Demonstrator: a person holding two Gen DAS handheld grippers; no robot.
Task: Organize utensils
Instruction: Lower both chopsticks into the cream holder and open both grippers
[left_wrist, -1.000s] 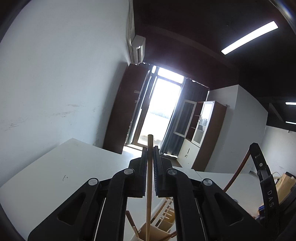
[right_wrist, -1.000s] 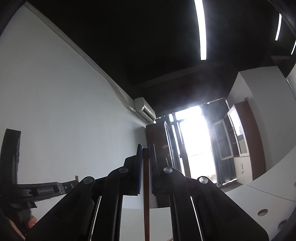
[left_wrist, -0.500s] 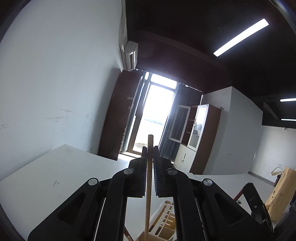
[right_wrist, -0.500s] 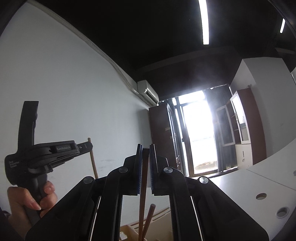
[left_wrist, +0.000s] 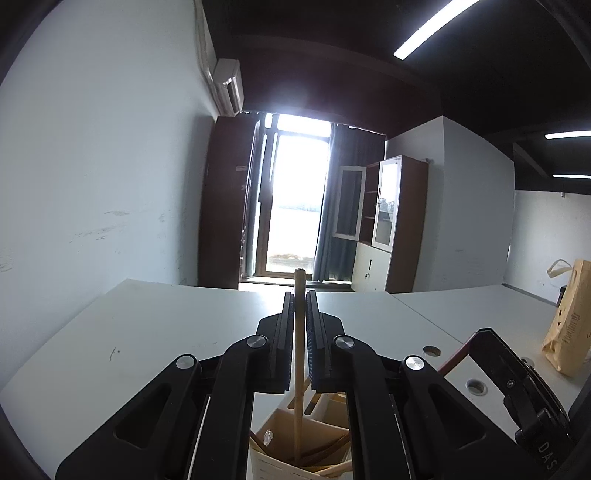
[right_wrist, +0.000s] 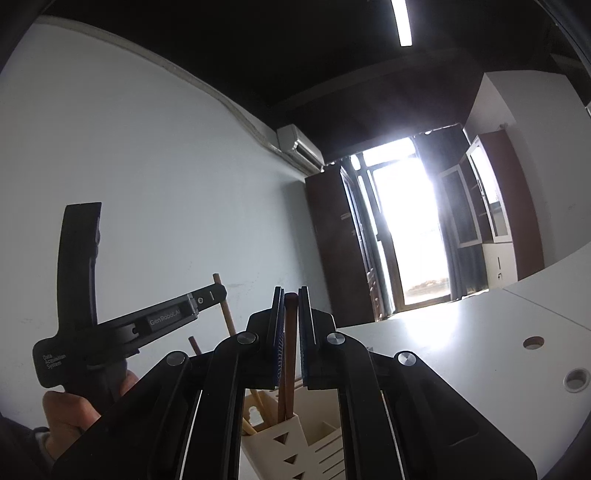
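At lower centre of the left wrist view, the left gripper (left_wrist: 299, 295) is seen pinching a light wooden stick (left_wrist: 298, 354), whose lower end reaches into the cream utensil holder (left_wrist: 280, 458) on the white table (left_wrist: 166, 325). In the right wrist view, the right gripper (right_wrist: 291, 295) is clamped on a dark wooden stick (right_wrist: 289, 354), held upright over the same holder at bottom centre.

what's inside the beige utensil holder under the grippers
The utensil holder holds several wooden sticks, including the light stick and dark stick gripped upright. Its bottom is hidden by the walls and gripper bodies.
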